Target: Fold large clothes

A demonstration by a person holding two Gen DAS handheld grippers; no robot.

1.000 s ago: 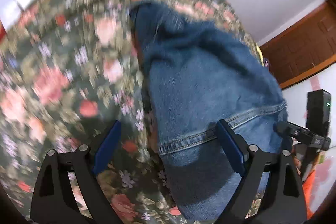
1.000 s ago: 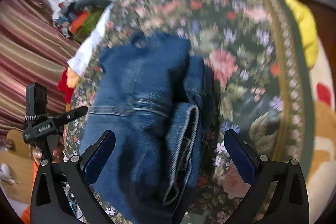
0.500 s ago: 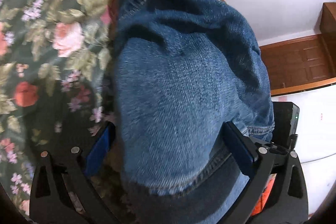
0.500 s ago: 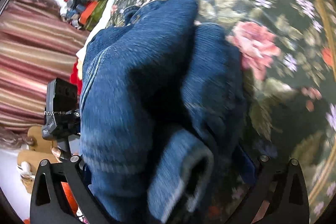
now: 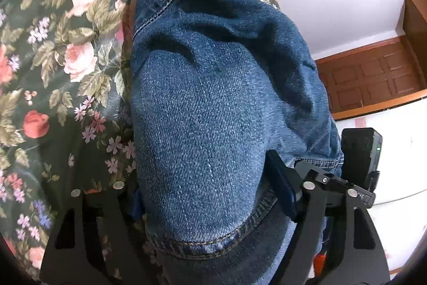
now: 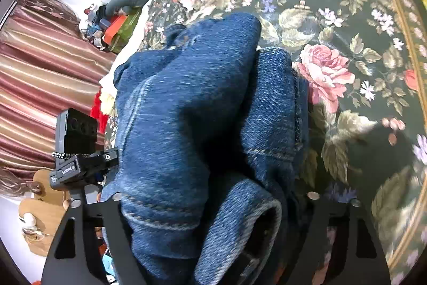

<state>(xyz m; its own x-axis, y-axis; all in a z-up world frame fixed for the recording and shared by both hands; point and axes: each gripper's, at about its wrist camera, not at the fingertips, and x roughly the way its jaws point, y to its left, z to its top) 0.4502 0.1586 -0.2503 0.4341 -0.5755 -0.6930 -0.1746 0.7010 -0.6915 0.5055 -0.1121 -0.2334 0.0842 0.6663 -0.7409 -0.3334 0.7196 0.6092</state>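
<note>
A bundle of blue denim jeans [image 5: 213, 108] lies folded on the floral bedspread [image 5: 53, 50]. My left gripper [image 5: 208, 194] has its jaws on either side of the near end of the bundle, pressed against the denim. In the right wrist view the same jeans [image 6: 202, 124] fill the middle. My right gripper [image 6: 213, 205] straddles the thick folded end, and the denim hides its fingertips. The left gripper body [image 6: 77, 151] shows at the left of the right wrist view.
The floral bedspread [image 6: 347, 44] stretches to the right, with a gold border [image 6: 411, 71] at its edge. Striped curtains [image 6: 40, 71] and a pile of items [image 6: 117, 20] are at the left. A wooden door [image 5: 373, 76] stands beyond the bed.
Both grippers have moved forward and down onto the jeans, so the denim now fills the space between each pair of jaws. The jaws have narrowed against the bundle.
</note>
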